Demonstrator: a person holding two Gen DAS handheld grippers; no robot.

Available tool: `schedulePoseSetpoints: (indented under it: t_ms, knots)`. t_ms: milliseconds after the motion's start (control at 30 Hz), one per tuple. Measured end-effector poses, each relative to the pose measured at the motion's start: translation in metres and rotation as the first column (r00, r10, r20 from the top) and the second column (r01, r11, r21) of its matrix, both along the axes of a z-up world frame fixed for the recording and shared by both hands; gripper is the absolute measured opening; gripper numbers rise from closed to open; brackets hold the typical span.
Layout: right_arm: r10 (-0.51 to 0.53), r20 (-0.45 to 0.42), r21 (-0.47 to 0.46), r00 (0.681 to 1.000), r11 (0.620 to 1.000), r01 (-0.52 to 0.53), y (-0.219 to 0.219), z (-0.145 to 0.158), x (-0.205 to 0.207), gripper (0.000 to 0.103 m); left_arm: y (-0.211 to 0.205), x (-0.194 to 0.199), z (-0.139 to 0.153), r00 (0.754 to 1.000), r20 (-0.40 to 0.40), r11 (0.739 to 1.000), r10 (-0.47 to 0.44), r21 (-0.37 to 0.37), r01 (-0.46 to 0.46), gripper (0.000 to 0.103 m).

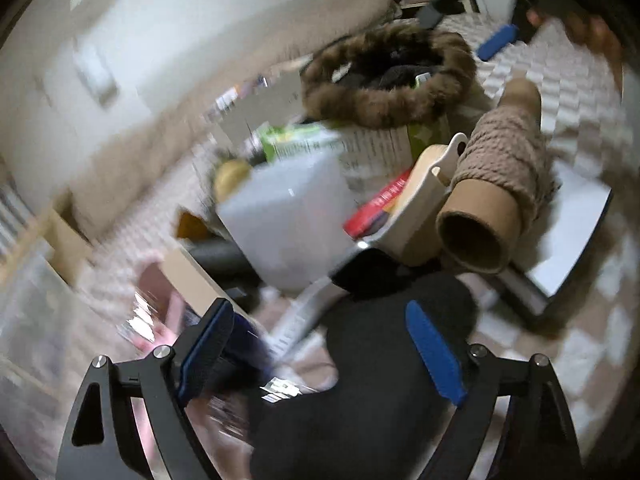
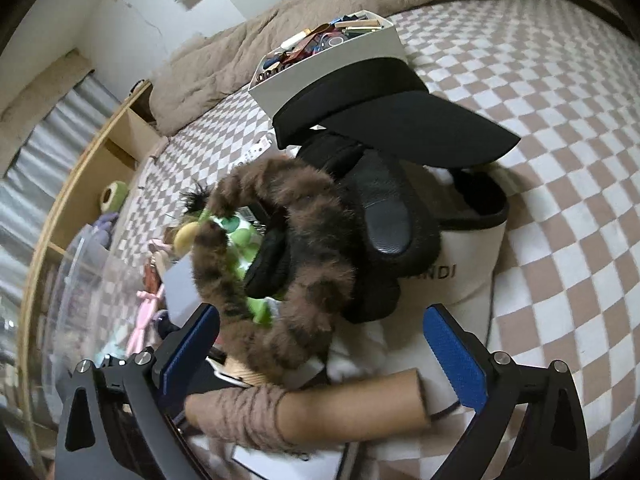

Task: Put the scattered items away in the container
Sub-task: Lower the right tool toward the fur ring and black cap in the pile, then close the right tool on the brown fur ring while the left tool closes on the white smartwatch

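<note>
A pile of scattered items lies on a checkered bed. A cardboard tube wound with brown yarn (image 1: 492,196) (image 2: 304,412) lies at the pile's edge. A brown fur-trimmed hood (image 1: 384,76) (image 2: 280,264) sits on top. My left gripper (image 1: 324,352) is open over a black cloth (image 1: 380,380), and the view is blurred. My right gripper (image 2: 324,348) is open just above the yarn tube, its blue pad (image 2: 456,356) clear of it. A white box full of small items (image 2: 332,56) stands behind a black visor cap (image 2: 404,116).
A white canvas bag with lettering (image 2: 464,264) lies under the hood. A translucent plastic jug (image 1: 292,216), a red book (image 1: 380,204) and a wooden piece (image 1: 424,192) are in the pile. A wooden shelf (image 2: 92,168) and a clear bin (image 2: 76,280) stand left.
</note>
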State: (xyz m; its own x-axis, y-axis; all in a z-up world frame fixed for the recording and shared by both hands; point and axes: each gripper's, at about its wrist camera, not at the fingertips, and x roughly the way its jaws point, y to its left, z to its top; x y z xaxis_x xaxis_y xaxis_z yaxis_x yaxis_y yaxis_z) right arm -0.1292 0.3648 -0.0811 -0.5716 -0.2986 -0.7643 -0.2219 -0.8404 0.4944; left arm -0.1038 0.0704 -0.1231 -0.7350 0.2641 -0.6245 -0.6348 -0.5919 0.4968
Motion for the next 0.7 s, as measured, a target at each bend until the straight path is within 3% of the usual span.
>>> schedulePoseSetpoints:
  t_ms: [133, 233, 333, 400, 500, 567, 667, 700]
  knots:
    - [-0.007, 0.034, -0.065, 0.999, 0.998, 0.009, 0.003, -0.01, -0.008, 0.073, 0.006, 0.013, -0.009, 0.983, -0.167, 0.995, -0.072, -0.086, 0.059, 0.089]
    - [-0.017, 0.079, -0.11, 0.997, 0.994, 0.026, 0.007, -0.021, -0.011, 0.055, 0.009, 0.02, -0.016, 0.973, -0.194, 0.986, -0.124, -0.134, 0.099, 0.089]
    - [0.004, 0.116, -0.158, 0.993, 0.987, 0.014, 0.007, -0.028, -0.011, 0.045, 0.011, 0.025, -0.022, 0.963, -0.217, 0.977, -0.162, -0.17, 0.126, 0.089]
    - [0.028, 0.139, -0.227, 0.99, 0.974, 0.004, 0.006, -0.033, -0.009, 0.04, 0.011, 0.029, -0.027, 0.95, -0.248, 0.969, -0.19, -0.203, 0.141, 0.089]
    - [0.06, 0.156, -0.302, 0.986, 0.953, -0.01, 0.002, -0.034, -0.006, 0.04, 0.013, 0.033, -0.032, 0.933, -0.286, 0.958, -0.221, -0.241, 0.153, 0.089]
    - [0.077, 0.141, -0.316, 0.987, 0.948, -0.029, -0.003, -0.03, -0.006, 0.04, 0.015, 0.035, -0.033, 0.919, -0.321, 0.957, -0.23, -0.245, 0.154, 0.087]
    - [0.082, 0.121, -0.309, 0.989, 0.95, -0.041, -0.012, -0.027, -0.012, 0.039, 0.02, 0.034, -0.033, 0.9, -0.361, 0.954, -0.244, -0.258, 0.155, 0.077]
    - [0.082, 0.119, -0.301, 0.99, 0.953, -0.043, -0.014, -0.028, -0.015, 0.034, 0.022, 0.033, -0.034, 0.898, -0.363, 0.951, -0.25, -0.267, 0.157, 0.077]
